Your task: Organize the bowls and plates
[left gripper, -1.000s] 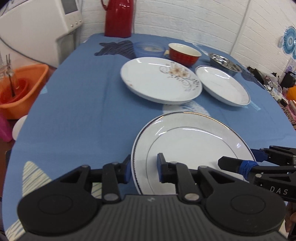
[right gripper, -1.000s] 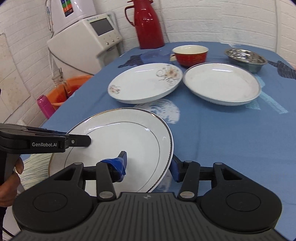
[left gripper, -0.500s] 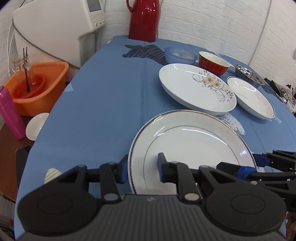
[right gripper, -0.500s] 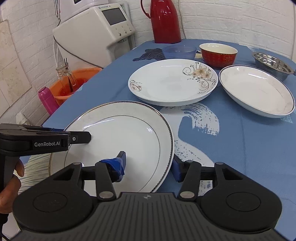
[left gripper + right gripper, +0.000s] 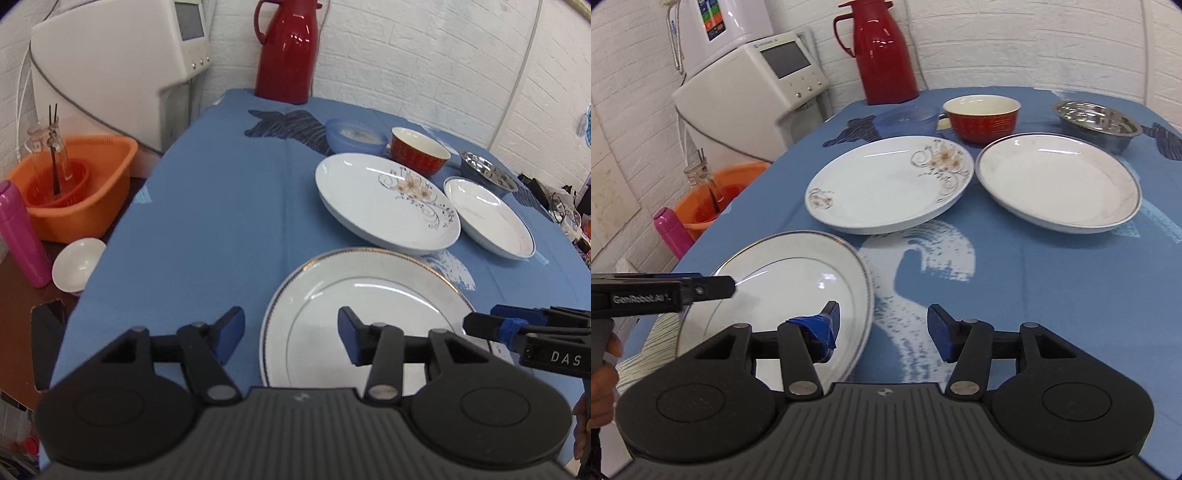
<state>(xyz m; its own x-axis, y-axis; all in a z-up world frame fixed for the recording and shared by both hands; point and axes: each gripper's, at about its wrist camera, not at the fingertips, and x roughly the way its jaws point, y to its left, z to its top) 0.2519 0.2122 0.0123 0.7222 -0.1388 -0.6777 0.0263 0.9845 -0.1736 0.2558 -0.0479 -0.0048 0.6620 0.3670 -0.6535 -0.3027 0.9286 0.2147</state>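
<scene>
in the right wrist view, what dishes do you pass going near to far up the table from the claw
gold-rimmed plate → floral plate → red bowl → red thermos

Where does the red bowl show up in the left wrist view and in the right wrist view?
Left wrist: the red bowl sits upper right of centre, behind the flowered plate.
Right wrist: the red bowl is upper centre-right, again just behind the flowered plate.
Shared landmark: the red thermos jug by the back wall.
</scene>
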